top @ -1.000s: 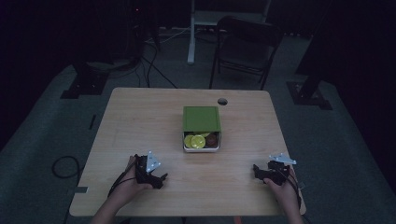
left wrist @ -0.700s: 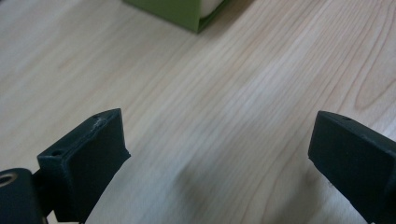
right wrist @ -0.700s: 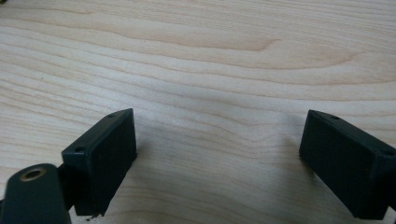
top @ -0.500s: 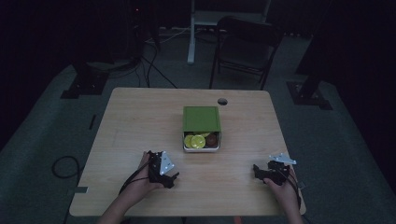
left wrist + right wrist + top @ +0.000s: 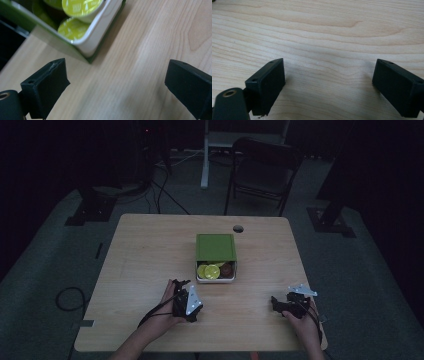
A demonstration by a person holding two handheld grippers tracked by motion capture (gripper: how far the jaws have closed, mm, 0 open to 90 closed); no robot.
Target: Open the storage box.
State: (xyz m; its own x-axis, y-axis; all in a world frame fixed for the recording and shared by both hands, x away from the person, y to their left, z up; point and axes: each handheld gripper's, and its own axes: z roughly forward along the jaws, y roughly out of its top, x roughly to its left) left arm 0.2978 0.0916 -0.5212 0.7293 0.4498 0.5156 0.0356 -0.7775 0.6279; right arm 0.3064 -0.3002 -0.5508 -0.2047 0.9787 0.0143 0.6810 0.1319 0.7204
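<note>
Wooden table, green box at its centre, lid slid back.
White tray of yellow-lidded capsules just beyond left gripper, jaws wide, empty. Right gripper near the front right edge, well apart, wide, empty.
</note>
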